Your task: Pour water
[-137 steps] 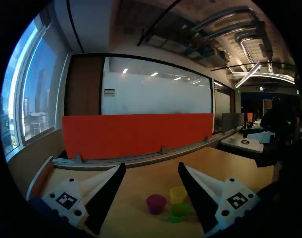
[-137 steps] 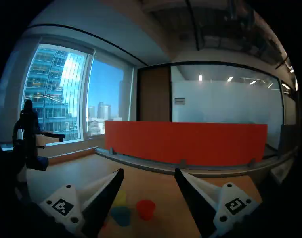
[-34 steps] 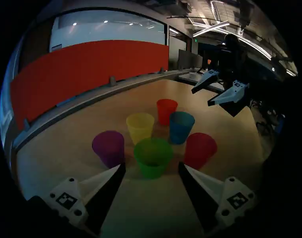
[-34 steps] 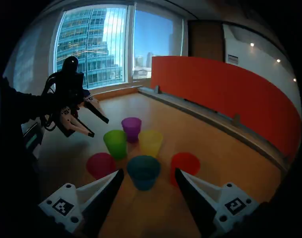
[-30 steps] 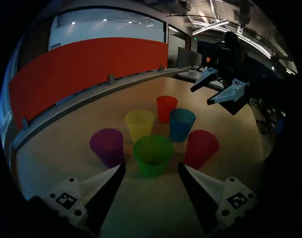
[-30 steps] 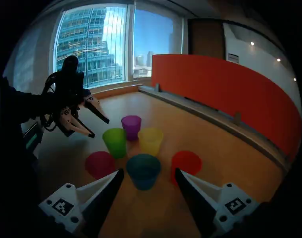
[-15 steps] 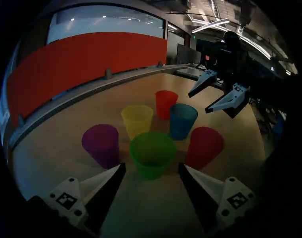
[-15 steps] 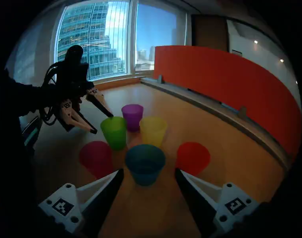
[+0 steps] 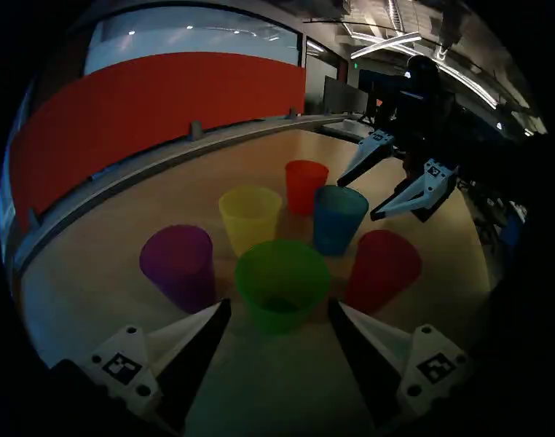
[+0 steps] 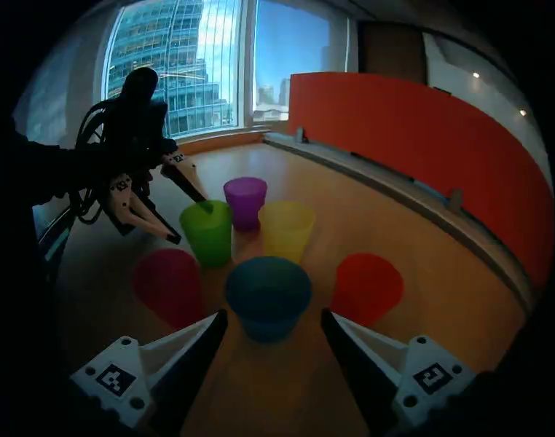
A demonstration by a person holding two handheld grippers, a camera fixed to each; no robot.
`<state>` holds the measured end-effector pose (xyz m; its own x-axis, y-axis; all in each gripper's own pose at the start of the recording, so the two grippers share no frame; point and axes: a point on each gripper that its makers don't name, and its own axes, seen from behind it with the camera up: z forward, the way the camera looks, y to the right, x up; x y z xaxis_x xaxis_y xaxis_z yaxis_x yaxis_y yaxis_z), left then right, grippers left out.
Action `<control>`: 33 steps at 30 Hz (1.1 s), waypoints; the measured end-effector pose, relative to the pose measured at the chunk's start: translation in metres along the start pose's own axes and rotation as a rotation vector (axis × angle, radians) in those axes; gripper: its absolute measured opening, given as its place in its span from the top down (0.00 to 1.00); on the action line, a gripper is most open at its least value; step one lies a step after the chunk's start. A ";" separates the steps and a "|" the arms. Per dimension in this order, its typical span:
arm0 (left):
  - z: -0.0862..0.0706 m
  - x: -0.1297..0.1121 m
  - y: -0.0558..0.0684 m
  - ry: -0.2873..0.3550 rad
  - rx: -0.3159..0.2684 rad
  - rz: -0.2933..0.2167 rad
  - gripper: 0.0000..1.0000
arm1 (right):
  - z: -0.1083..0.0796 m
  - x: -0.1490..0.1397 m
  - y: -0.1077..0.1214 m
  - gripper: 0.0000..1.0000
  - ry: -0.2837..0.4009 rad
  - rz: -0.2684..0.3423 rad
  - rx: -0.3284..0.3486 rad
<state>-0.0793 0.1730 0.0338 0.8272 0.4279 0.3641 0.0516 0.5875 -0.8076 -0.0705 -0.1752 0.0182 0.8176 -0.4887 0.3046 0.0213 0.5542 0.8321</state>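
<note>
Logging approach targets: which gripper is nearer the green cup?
Left. The left gripper is at the green cup, straddling it; the right gripper is at the blue cup, across the cluster.

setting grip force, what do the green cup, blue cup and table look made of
Green cup: probably thin plastic, translucent; light glows through its wall, rim smooth and moulded.
Blue cup: likely the same plastic, semi-matt, even colour with soft sheen.
Table: wood or wood-look laminate, satin; warm tan, faint window glare. Which one is unclear.
</note>
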 end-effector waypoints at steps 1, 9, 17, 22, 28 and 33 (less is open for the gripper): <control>0.001 0.000 0.000 -0.001 -0.001 0.000 0.01 | 0.002 0.000 0.000 0.01 -0.001 -0.002 0.002; 0.010 0.000 -0.002 -0.006 -0.008 0.004 0.01 | 0.016 0.000 -0.002 0.01 -0.010 -0.010 0.014; 0.017 0.001 -0.002 -0.007 -0.017 0.007 0.02 | 0.025 0.001 -0.001 0.01 -0.008 -0.010 0.019; 0.020 0.005 -0.002 0.001 -0.014 0.010 0.02 | 0.028 0.002 -0.001 0.01 -0.005 -0.010 0.025; 0.021 0.009 -0.002 0.008 -0.018 0.007 0.01 | 0.031 0.003 -0.002 0.01 -0.003 -0.012 0.029; 0.022 0.012 -0.004 0.018 -0.020 0.001 0.02 | 0.034 0.004 -0.002 0.01 -0.002 -0.010 0.031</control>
<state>-0.0816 0.1908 0.0511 0.8370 0.4164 0.3550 0.0615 0.5731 -0.8172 -0.0870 -0.2009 0.0327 0.8165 -0.4953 0.2966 0.0116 0.5277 0.8493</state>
